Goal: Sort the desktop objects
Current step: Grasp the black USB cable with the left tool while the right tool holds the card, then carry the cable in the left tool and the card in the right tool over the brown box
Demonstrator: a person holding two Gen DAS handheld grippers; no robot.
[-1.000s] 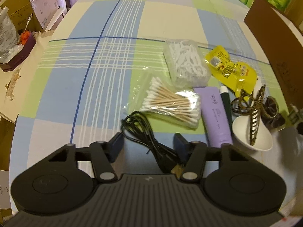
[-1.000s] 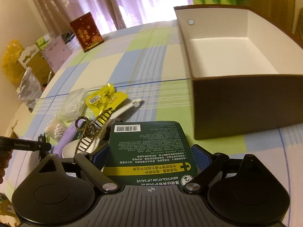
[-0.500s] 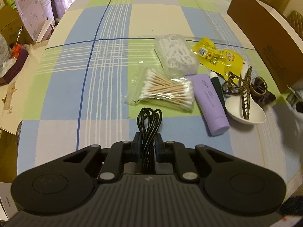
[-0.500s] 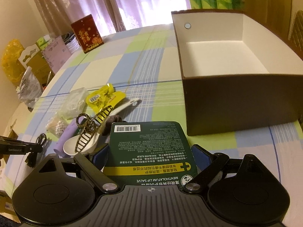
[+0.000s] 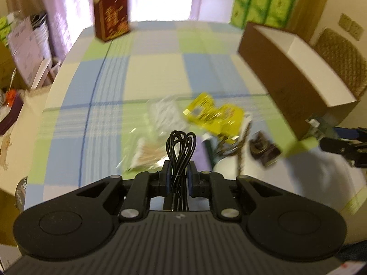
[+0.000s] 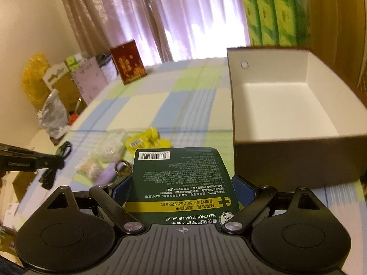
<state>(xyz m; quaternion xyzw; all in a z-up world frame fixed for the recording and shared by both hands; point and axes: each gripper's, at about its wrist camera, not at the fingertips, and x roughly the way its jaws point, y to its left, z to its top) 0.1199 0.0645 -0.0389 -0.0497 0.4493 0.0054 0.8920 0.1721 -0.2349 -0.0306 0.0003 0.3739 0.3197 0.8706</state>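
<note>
Left hand-held gripper [image 5: 179,178], lower centre of frame: fingers clamped on one coiled black cable [image 5: 181,147], loops standing above tips. Right hand-held gripper [image 6: 182,186], lower centre: clamped on one green lip salve card [image 6: 181,181], print upside down. One brown box [image 6: 286,105], white inside, at right on checked table [image 6: 160,105]. One yellow packet [image 5: 214,114], one cotton swab bag [image 5: 146,154], one purple tube [image 6: 107,174] mid-frame, blurred.

Black left gripper [image 5: 179,178] and right gripper [image 6: 182,186]: blue-padded jaws, silver screws, ribbed grey housing.
</note>
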